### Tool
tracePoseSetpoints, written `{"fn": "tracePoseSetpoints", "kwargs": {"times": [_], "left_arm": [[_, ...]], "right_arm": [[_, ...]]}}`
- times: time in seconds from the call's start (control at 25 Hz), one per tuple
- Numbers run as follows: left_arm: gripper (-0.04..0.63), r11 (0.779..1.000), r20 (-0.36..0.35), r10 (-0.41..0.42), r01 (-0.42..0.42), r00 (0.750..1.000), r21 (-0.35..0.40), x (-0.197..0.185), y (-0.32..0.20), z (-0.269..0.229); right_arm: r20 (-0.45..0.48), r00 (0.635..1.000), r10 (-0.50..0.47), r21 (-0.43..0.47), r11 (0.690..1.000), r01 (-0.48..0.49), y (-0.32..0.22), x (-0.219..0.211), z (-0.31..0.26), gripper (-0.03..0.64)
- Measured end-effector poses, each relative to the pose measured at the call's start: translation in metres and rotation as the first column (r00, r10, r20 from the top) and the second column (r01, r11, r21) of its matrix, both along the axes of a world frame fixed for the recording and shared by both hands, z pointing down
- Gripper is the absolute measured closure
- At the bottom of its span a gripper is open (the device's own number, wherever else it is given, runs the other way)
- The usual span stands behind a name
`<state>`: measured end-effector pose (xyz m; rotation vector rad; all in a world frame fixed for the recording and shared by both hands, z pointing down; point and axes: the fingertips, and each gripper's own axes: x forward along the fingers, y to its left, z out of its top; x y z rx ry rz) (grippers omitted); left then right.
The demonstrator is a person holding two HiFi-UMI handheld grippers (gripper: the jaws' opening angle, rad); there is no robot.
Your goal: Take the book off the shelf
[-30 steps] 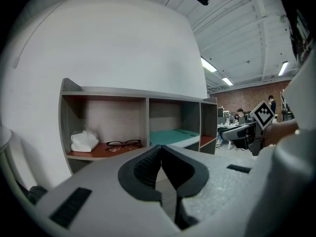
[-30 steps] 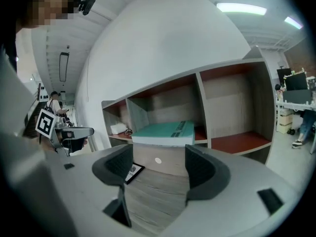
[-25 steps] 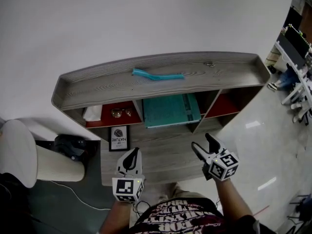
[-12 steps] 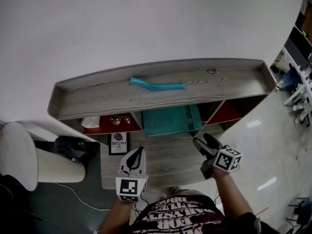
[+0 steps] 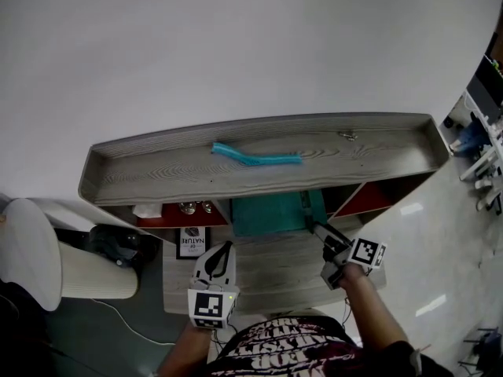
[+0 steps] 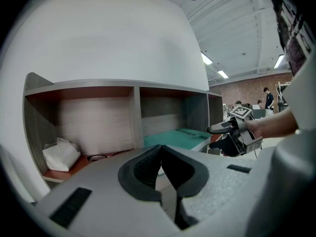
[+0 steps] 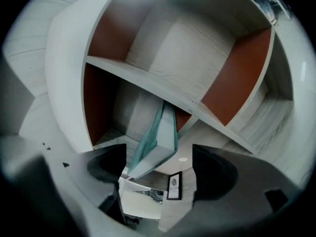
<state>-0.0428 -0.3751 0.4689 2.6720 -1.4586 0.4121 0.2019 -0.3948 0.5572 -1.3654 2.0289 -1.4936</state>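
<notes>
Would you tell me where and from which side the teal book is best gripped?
Grip the teal book at its near edge, coming level from the open front of the shelf, one jaw above, one below: it lies flat in the middle compartment.

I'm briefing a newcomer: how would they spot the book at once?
Find the grey wooden shelf unit against the white wall. In its middle compartment lies the book, flat and teal. The left compartment holds just a white tissue and glasses.
</notes>
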Motion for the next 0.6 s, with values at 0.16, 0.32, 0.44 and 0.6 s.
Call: {"fn": "tracePoseSetpoints", "kwargs": {"times": [0.16,0.32,0.44,0.6], "left_arm": [[0.589,1.0,0.01,-0.023,0.023,1.0,-0.009,-0.007,-0.001,0.004],[0.589,0.999,0.014,-0.032,0.032,0.999,-0.008,-0.012,-0.003,0.004],[0.589,0.999,0.023,-0.036,0.036,0.999,-0.009,-0.016,0.002,0.006],[0.589,0.999,0.029,-0.043,0.043,0.999,-0.005,-0.022,0.011,0.005]], "right_arm": [[0.112,0.994,-0.019,-0.005,1.0,0.02,-0.013,-0.012,0.005,0.202],[0.163,0.987,0.003,0.001,1.0,-0.003,-0.023,-0.02,0.004,0.31],[0.239,0.971,0.02,0.007,1.0,-0.022,-0.028,-0.026,0.002,0.368],[0.27,0.962,0.038,0.008,0.999,-0.042,-0.026,-0.029,-0.003,0.408]]}}
